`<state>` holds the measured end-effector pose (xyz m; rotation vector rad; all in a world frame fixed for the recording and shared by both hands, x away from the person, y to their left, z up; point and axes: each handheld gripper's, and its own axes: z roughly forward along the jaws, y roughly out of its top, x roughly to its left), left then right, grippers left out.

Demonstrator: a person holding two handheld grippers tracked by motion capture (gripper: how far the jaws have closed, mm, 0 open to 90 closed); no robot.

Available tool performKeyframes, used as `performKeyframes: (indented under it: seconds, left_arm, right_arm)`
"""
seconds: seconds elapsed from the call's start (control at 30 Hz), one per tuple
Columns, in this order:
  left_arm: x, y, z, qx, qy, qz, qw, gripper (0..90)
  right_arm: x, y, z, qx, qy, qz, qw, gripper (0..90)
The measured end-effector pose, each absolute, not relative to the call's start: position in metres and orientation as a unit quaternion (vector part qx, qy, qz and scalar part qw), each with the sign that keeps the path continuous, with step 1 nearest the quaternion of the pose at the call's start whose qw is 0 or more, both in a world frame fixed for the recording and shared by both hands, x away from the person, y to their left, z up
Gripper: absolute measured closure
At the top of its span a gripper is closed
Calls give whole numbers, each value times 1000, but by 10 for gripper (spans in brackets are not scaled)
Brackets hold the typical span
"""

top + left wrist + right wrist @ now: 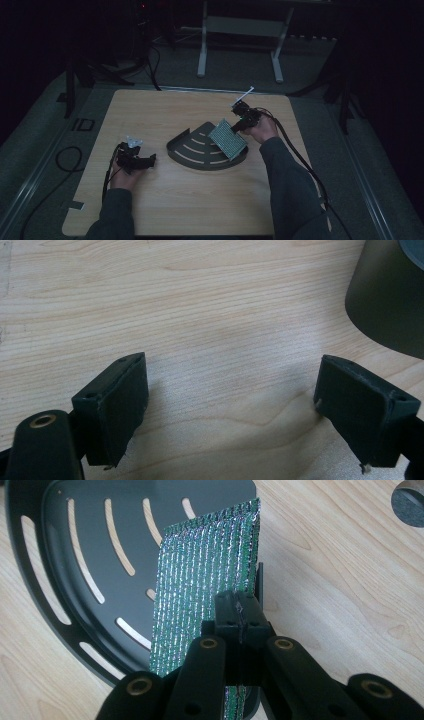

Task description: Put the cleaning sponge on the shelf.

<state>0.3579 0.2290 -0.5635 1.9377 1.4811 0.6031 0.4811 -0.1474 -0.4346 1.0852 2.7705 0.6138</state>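
Note:
A green, glittery perforated board (228,138) (205,585) hangs tilted over the right part of a dark fan-shaped tray (192,150) (60,545) with curved slots. My right gripper (235,127) (239,611) is shut on the board's near edge, its jaws pressed together on it. My left gripper (151,161) (232,410) rests low on the wooden table (165,200) to the left of the tray, open, with bare wood between its pads (120,405). The tray's dark rim (385,300) shows ahead and to the right in the left gripper view.
The table is light wood with rounded corners and a round cable hole (409,505) near the right gripper. Cables trail from both grippers off the table. A white desk frame (240,35) stands on the dark floor beyond the far edge.

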Motion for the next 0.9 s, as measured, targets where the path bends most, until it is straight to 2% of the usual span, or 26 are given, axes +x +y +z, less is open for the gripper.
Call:
performKeyframes:
  seconds: [0.9]
  left_arm:
    - [358, 229, -563, 734, 560, 228, 309, 146]
  right_arm:
    - [483, -136, -457, 337, 926, 161, 59, 896]
